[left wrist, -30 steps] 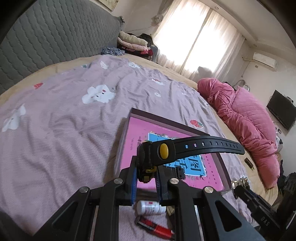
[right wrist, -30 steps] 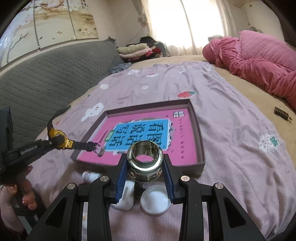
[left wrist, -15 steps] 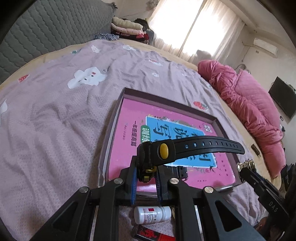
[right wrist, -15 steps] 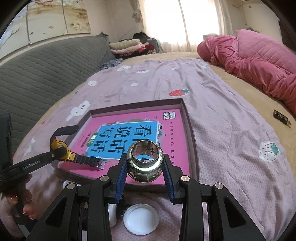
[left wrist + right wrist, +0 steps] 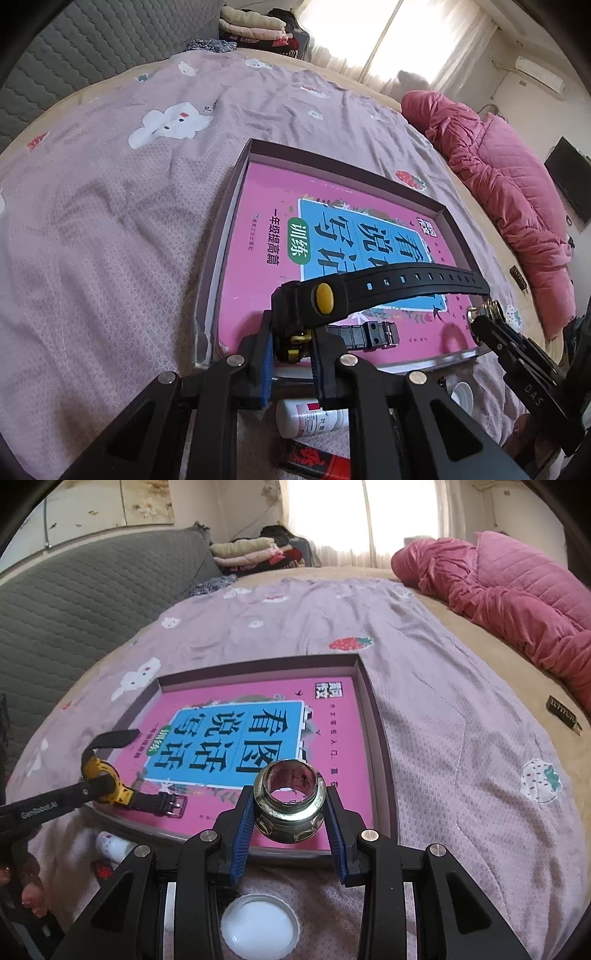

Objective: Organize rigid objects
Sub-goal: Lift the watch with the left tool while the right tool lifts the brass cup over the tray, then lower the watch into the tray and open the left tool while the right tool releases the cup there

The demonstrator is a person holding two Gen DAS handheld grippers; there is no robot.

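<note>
Lilac bedsheet [image 5: 110, 240] under tray [image 5: 380, 738]; left jaws tight on watch [image 5: 332, 299], right jaws on metal fitting [image 5: 290, 801].

Tray [image 5: 380, 738] interior seems open; white bottle [image 5: 314, 421] crowds its near edge.

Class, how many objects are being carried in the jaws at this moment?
2. A wristwatch in the left gripper and a metal fitting in the right gripper, both over the tray.

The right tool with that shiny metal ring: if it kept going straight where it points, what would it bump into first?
Most likely the pink book lying in the shallow tray, probably just past the near rim; depth is hard to judge.
</note>
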